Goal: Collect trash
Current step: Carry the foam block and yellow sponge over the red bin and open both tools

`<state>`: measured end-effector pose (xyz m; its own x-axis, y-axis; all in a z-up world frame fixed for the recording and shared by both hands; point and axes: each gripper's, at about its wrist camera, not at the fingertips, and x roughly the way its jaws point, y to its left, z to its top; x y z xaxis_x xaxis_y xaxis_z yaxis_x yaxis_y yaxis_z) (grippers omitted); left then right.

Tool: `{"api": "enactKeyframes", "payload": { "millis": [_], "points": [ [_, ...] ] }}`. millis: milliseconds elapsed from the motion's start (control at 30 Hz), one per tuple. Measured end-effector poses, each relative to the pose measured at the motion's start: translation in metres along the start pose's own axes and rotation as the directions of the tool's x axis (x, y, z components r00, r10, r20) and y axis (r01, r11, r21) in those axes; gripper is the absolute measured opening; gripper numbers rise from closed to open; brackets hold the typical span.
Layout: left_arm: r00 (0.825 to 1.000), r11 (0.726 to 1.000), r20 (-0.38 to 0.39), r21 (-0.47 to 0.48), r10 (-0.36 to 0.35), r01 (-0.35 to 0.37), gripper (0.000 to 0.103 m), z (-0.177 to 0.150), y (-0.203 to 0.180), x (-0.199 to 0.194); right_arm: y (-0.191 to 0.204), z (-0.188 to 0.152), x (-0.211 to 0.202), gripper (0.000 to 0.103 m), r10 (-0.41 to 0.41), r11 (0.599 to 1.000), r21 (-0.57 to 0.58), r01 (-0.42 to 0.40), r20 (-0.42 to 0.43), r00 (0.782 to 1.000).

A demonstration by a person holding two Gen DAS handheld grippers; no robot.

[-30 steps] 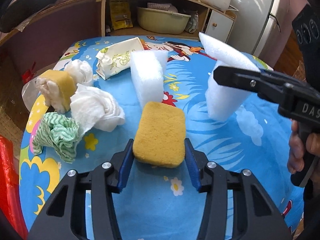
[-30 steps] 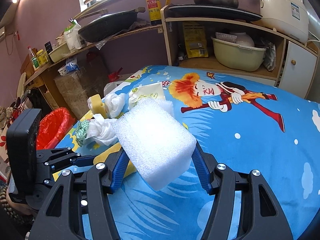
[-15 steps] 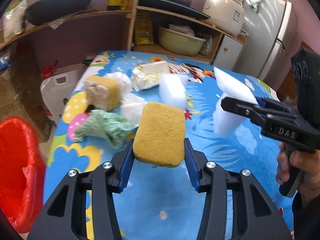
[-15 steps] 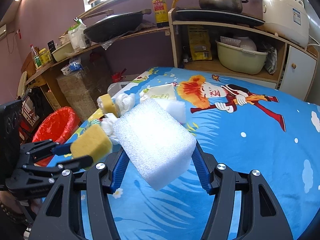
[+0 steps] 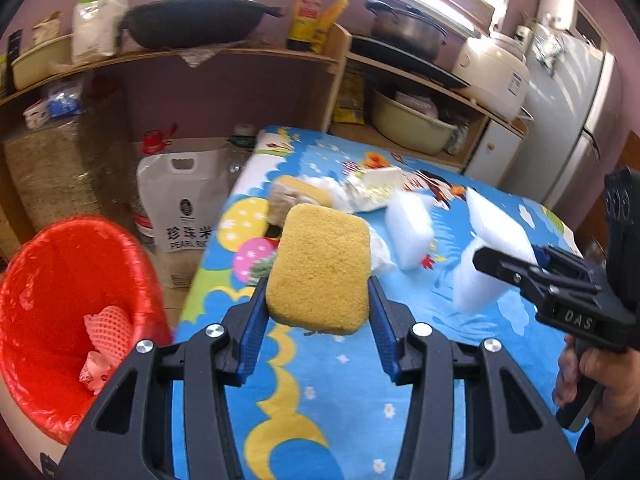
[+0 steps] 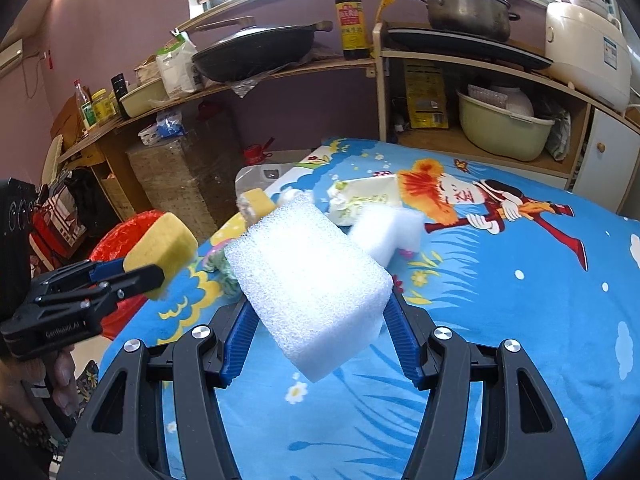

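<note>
My left gripper (image 5: 318, 300) is shut on a yellow sponge (image 5: 320, 268), held in the air over the left edge of the table (image 5: 340, 400). A red-lined trash bin (image 5: 52, 280) stands on the floor to its lower left, with scraps inside. My right gripper (image 6: 316, 312) is shut on a white foam block (image 6: 312, 276), also lifted off the table. Still lying on the cloth are a second white foam block (image 5: 410, 232), a yellow sponge with a white wad (image 5: 296, 192), a crumpled paper wrapper (image 5: 376, 188), tissue (image 5: 380, 252) and a green cloth (image 6: 220, 264).
A white rice bag (image 5: 184, 216) leans between the bin and the table. Behind the table are wooden shelves with a wok (image 6: 256, 52), a pot (image 6: 464, 12), a rice cooker (image 6: 584, 48) and a green basin (image 6: 504, 128). A fridge (image 5: 568, 120) stands at the right.
My left gripper has swung left and risen with the yellow sponge, bringing the red bin into view. My right gripper has drifted left with the foam block, still gripped.
</note>
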<state>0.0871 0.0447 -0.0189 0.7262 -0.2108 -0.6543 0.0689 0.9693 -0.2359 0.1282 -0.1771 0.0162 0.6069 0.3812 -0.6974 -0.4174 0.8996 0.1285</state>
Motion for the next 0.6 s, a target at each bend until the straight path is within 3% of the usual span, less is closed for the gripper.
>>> {"api": "enactKeyframes", "payload": {
  "millis": [300, 600],
  "points": [
    [0.997, 0.996, 0.043, -0.072, 0.061, -0.058, 0.046, 0.001, 0.036, -0.022, 0.034, 0.008, 0.002, 0.058, 0.02, 0.999, -0.032, -0.019, 0.005, 1.0],
    [0.976, 0.972, 0.091, -0.147, 0.198, -0.183, 0.046, 0.002, 0.087, -0.055, 0.07, 0.021, 0.013, 0.058, 0.054, 0.996, -0.075, -0.054, 0.002, 0.999]
  ]
}}
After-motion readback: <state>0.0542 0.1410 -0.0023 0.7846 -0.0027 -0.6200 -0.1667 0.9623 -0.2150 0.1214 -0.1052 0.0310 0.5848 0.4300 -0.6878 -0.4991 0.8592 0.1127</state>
